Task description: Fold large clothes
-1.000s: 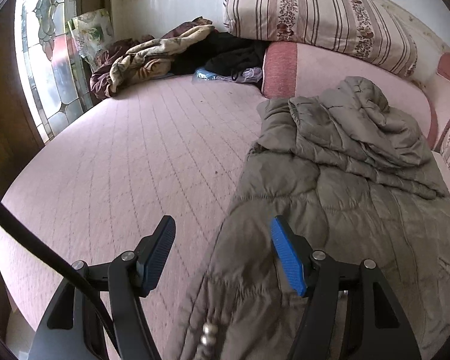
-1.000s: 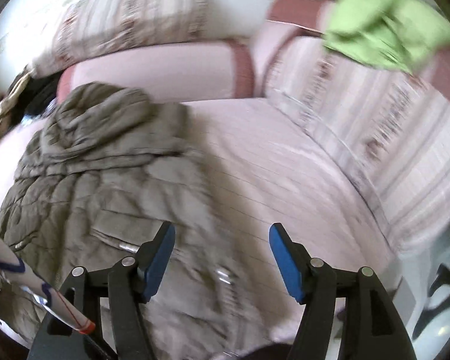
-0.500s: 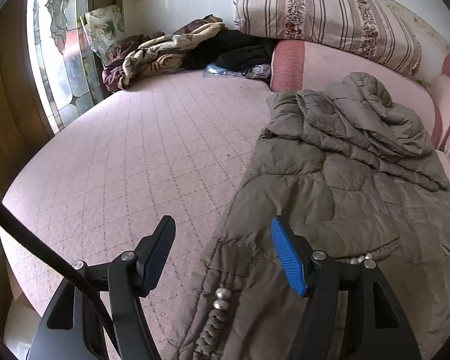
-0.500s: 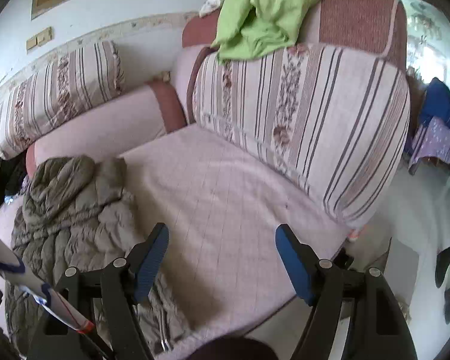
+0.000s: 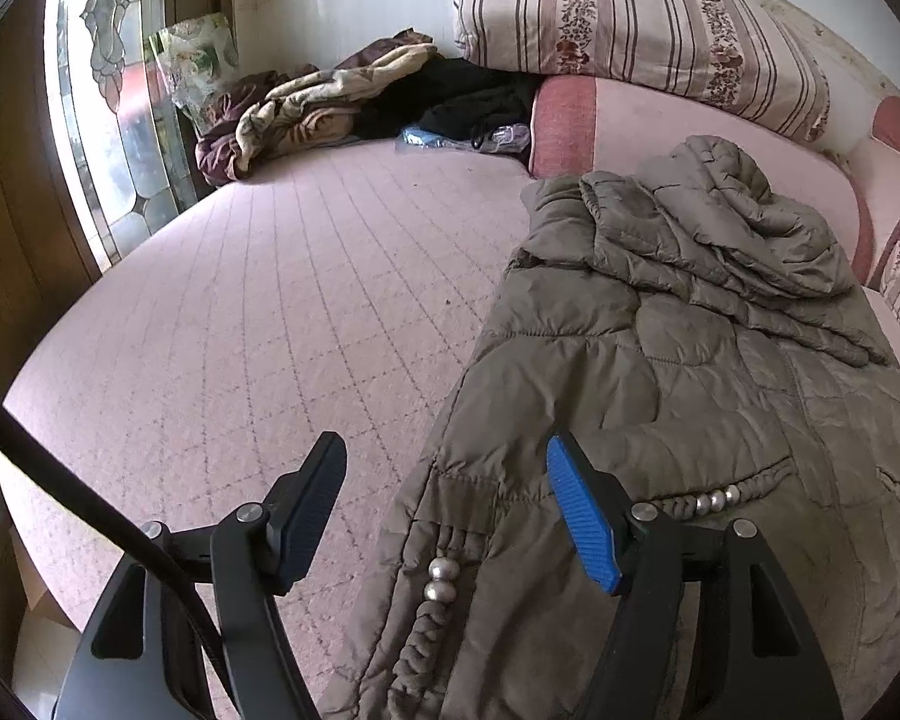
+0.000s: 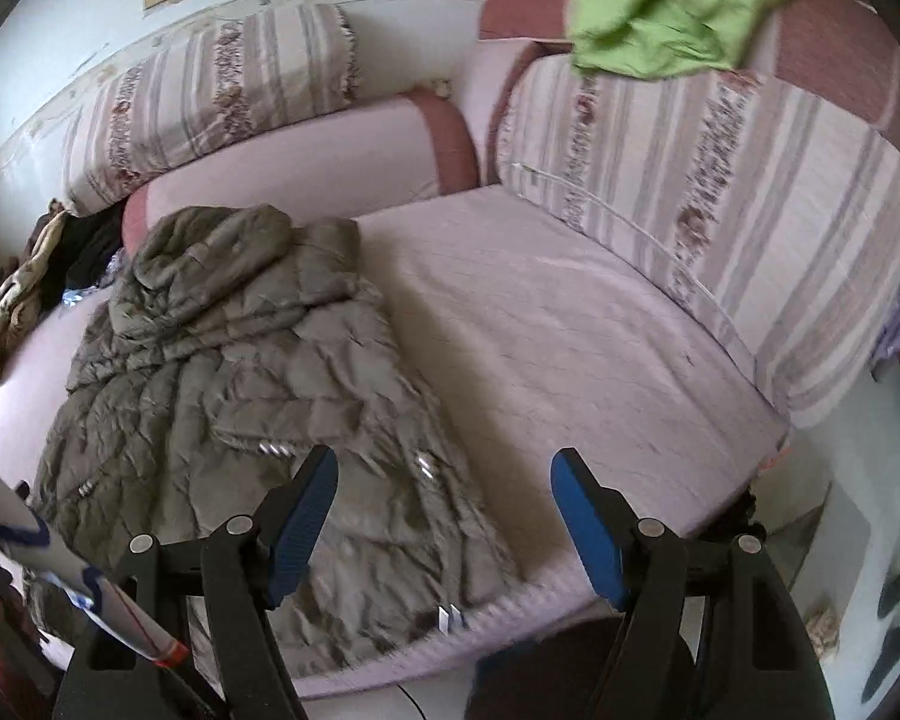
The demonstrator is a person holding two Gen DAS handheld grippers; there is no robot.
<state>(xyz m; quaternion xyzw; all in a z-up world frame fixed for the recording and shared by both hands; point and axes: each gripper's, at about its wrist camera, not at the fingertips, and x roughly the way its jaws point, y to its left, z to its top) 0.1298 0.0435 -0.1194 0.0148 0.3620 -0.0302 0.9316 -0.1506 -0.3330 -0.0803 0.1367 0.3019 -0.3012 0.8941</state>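
The right gripper [image 6: 444,510] had swung back toward the coat [image 6: 228,372] spread on the bed [image 6: 570,330], empty and open, while the left gripper [image 5: 447,504] was opening over its hem, so no fold had begun.

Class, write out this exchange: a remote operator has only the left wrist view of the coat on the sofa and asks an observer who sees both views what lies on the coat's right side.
Operator: What is right of the coat?
Observer: The coat has a bare stretch of seat beside it, running to a striped cushion.
Operator: Is anything on that cushion?
Observer: A green cloth is draped over the backrest above it.
Operator: And the other gripper?
Observer: The right gripper hangs over the coat's right edge, open and holding nothing.
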